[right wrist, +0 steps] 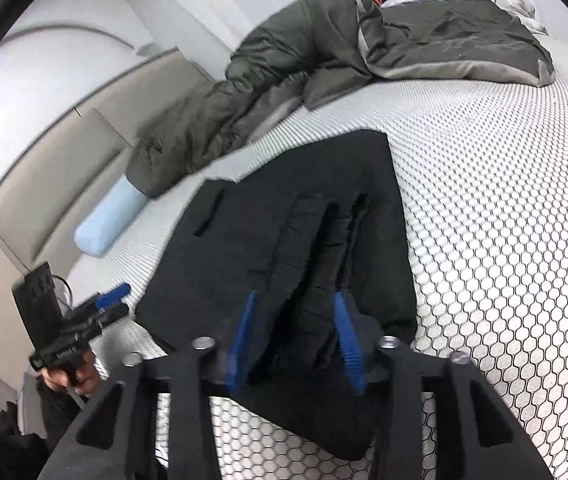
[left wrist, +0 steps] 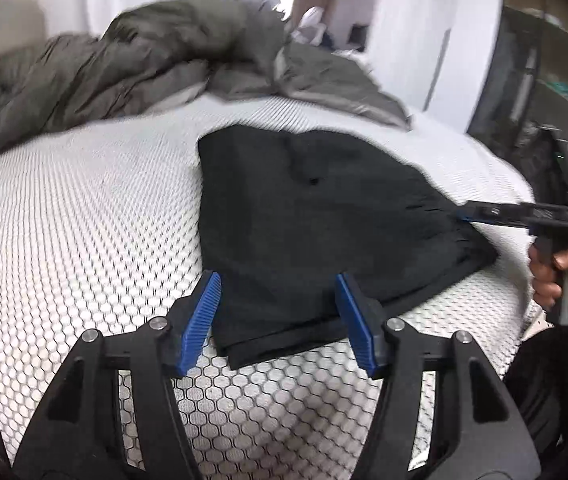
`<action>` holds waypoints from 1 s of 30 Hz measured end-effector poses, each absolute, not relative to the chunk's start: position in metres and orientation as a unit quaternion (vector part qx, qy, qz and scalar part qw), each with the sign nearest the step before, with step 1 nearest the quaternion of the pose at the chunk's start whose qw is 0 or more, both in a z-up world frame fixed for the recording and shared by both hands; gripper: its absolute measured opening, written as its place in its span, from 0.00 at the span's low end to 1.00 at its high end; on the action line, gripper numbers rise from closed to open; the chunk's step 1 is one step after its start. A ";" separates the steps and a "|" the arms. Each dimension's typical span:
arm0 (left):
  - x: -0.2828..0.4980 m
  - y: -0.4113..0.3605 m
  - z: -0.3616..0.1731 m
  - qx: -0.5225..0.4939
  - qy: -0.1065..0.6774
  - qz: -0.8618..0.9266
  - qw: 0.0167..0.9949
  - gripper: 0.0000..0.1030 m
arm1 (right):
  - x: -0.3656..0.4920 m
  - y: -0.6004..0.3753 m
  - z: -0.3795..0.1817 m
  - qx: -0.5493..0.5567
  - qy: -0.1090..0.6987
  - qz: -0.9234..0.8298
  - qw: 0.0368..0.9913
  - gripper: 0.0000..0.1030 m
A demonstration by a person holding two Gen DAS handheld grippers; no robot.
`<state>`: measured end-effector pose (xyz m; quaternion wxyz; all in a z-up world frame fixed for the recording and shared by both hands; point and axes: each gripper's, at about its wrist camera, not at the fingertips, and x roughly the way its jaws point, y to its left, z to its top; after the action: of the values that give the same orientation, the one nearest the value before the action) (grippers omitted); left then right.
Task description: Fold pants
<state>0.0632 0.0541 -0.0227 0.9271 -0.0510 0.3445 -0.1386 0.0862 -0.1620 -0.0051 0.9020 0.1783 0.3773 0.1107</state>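
The black pants (left wrist: 323,216) lie folded into a compact stack on the white honeycomb mattress (left wrist: 84,208). My left gripper (left wrist: 278,280) is open, its blue pads straddling the near edge of the stack without gripping it. My right gripper (right wrist: 297,300) hovers over the bunched waistband end of the pants (right wrist: 284,240), with its blue pads apart and cloth between them. In the left wrist view the right gripper (left wrist: 463,214) reaches the pants' right edge. The left gripper (right wrist: 114,300) shows at the left of the right wrist view.
A crumpled olive-grey duvet (left wrist: 124,64) lies along the far side of the bed. A light blue roll pillow (right wrist: 112,216) sits by the padded headboard (right wrist: 56,152). A dark cabinet (left wrist: 531,80) stands to the right of the bed.
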 end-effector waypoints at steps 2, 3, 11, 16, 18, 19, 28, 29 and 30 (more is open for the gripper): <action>0.071 0.056 -0.029 -0.062 0.362 -0.124 0.922 0.55 | 0.091 -0.159 -0.012 0.169 0.396 0.101 0.897 0.51; 0.076 0.057 -0.030 -0.064 0.366 -0.120 0.921 0.57 | 0.093 -0.160 -0.014 0.167 0.403 0.096 0.895 0.51; 0.091 0.062 -0.037 -0.073 0.381 -0.112 0.915 0.62 | 0.061 -0.179 -0.015 0.169 0.388 0.077 0.903 0.52; 0.096 0.060 -0.039 -0.073 0.387 -0.109 0.913 0.63 | 0.039 -0.195 -0.030 0.216 0.396 0.064 0.890 0.50; 0.098 0.059 -0.039 -0.074 0.388 -0.108 0.912 0.63 | 0.040 -0.197 -0.030 0.221 0.394 0.073 0.889 0.31; 0.098 0.058 -0.039 -0.074 0.389 -0.107 0.912 0.64 | 0.041 -0.197 -0.032 0.228 0.398 0.080 0.885 0.17; 0.101 0.060 -0.042 -0.079 0.392 -0.108 0.910 0.67 | 0.033 -0.199 -0.041 0.201 0.426 0.053 0.881 0.03; 0.100 0.060 -0.042 -0.080 0.392 -0.108 0.910 0.67 | 0.032 -0.199 -0.039 0.198 0.426 0.054 0.881 0.03; 0.100 0.060 -0.042 -0.081 0.392 -0.108 0.910 0.67 | 0.030 -0.199 -0.039 0.198 0.424 0.054 0.882 0.04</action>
<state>0.0996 0.0602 -0.0420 0.9098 -0.0806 0.3924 -0.1085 0.0303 -0.1994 -0.0386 0.8819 0.1981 0.4244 0.0537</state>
